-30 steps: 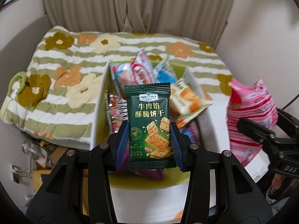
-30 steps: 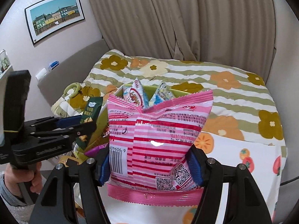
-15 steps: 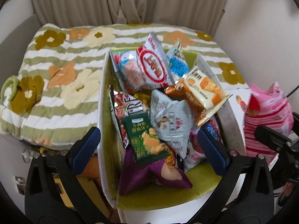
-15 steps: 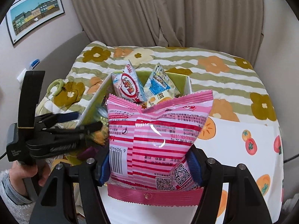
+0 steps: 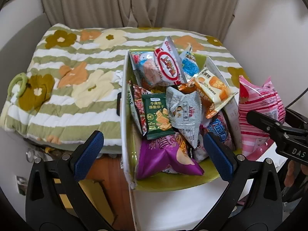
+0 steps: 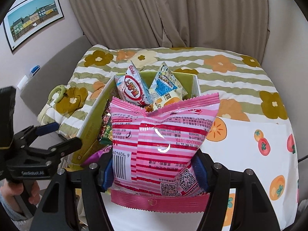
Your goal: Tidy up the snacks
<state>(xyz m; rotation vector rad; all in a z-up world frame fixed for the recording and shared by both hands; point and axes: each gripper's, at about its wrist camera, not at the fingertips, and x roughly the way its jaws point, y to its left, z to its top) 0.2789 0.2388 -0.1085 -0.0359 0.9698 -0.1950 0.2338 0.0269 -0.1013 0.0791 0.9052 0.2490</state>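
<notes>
We see a box point(image 5: 124, 115) with white sides and a green inside, full of snack packs. A small dark green cracker pack point(image 5: 157, 115) lies on top near the left wall, face up. Next to it leans a grey pack point(image 5: 183, 113), and an orange and white pack point(image 5: 211, 90) lies tilted above that. A purple bag point(image 5: 163, 159) lies at the near end. A red and white pack point(image 5: 168, 67) stands at the far end. Our pink striped bag point(image 6: 163, 150) stands upright, pinched at its sides, just right of the box.

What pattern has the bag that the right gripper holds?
The bag has pink and red horizontal stripes, with a solid pink sealed edge; the right wrist view shows it best.
</notes>
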